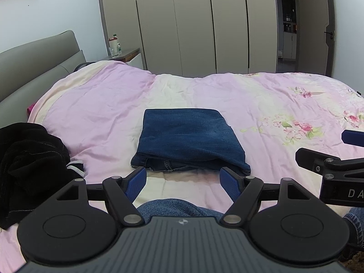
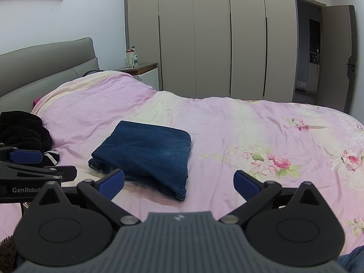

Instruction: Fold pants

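A pair of dark blue jeans [image 1: 190,136] lies folded into a compact rectangle on the pink floral bedspread [image 1: 261,104]. It also shows in the right wrist view [image 2: 147,151]. My left gripper [image 1: 183,183] is open and empty, just short of the jeans' near edge. My right gripper [image 2: 179,182] is open and empty, at the jeans' near right corner. The right gripper also shows at the right edge of the left wrist view [image 1: 329,150], and the left gripper at the left of the right wrist view [image 2: 34,163].
A heap of black clothes [image 1: 29,166] lies on the bed to the left. A grey headboard [image 1: 34,68], a nightstand with bottles [image 1: 122,54] and wardrobe doors [image 1: 193,22] stand behind. A person's denim-clad knee [image 1: 173,208] is below the left gripper.
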The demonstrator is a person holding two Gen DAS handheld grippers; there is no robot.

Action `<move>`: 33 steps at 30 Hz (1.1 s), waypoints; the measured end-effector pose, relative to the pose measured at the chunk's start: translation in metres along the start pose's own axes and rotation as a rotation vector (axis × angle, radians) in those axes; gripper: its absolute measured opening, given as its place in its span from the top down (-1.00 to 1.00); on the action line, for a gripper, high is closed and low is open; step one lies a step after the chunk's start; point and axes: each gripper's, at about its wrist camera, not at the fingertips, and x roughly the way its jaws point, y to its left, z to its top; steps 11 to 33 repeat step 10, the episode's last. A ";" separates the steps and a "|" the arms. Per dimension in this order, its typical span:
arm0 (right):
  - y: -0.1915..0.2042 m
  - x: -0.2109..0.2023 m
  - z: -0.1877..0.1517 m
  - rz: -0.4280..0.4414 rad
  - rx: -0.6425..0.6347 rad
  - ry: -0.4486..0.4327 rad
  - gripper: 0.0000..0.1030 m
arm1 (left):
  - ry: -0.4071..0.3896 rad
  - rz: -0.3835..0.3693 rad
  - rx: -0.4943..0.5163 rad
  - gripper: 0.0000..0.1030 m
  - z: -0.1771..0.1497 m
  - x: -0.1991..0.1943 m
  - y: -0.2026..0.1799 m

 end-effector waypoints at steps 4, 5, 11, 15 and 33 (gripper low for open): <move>0.000 0.000 0.000 -0.001 0.000 0.001 -0.90 | -0.004 0.000 0.004 -0.67 0.000 -0.001 -0.001; 0.000 0.000 0.000 -0.001 0.001 0.001 -0.90 | -0.005 -0.002 0.004 -0.67 0.000 -0.001 -0.001; 0.001 0.000 0.000 0.000 0.000 0.001 -0.90 | -0.013 -0.013 0.003 -0.67 -0.001 -0.002 -0.001; 0.001 0.000 0.000 0.000 0.000 0.001 -0.90 | -0.013 -0.013 0.003 -0.67 -0.001 -0.002 -0.001; 0.001 0.000 0.000 0.000 0.000 0.001 -0.90 | -0.013 -0.013 0.003 -0.67 -0.001 -0.002 -0.001</move>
